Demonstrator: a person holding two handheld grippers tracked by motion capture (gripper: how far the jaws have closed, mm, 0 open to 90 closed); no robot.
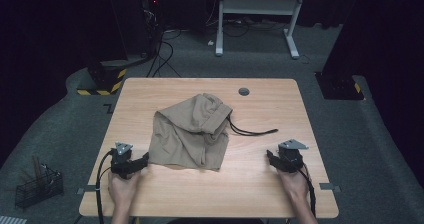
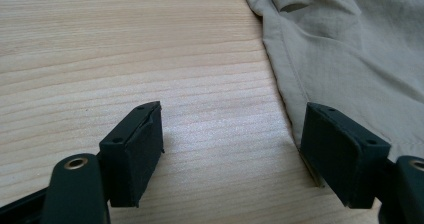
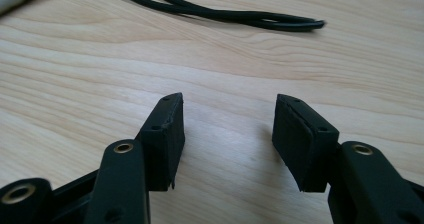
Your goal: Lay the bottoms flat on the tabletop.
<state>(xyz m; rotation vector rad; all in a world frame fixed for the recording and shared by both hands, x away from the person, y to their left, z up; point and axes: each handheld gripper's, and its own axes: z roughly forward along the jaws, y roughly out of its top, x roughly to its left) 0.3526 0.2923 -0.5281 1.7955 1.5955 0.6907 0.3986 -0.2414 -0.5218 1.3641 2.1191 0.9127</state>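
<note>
A crumpled pair of tan shorts lies in the middle of the wooden table, its black drawstring trailing off to the right. My left gripper rests on the table at the shorts' lower left corner. It is open, and its right jaw touches the tan fabric's hem in the left gripper view. My right gripper sits on the table to the right of the shorts, open with bare wood between its jaws. The black drawstring lies beyond it in the right gripper view.
A round grey grommet sits in the table's far edge. On the floor are a black wire basket at left, cables, a white desk frame behind, and yellow-black striped bases.
</note>
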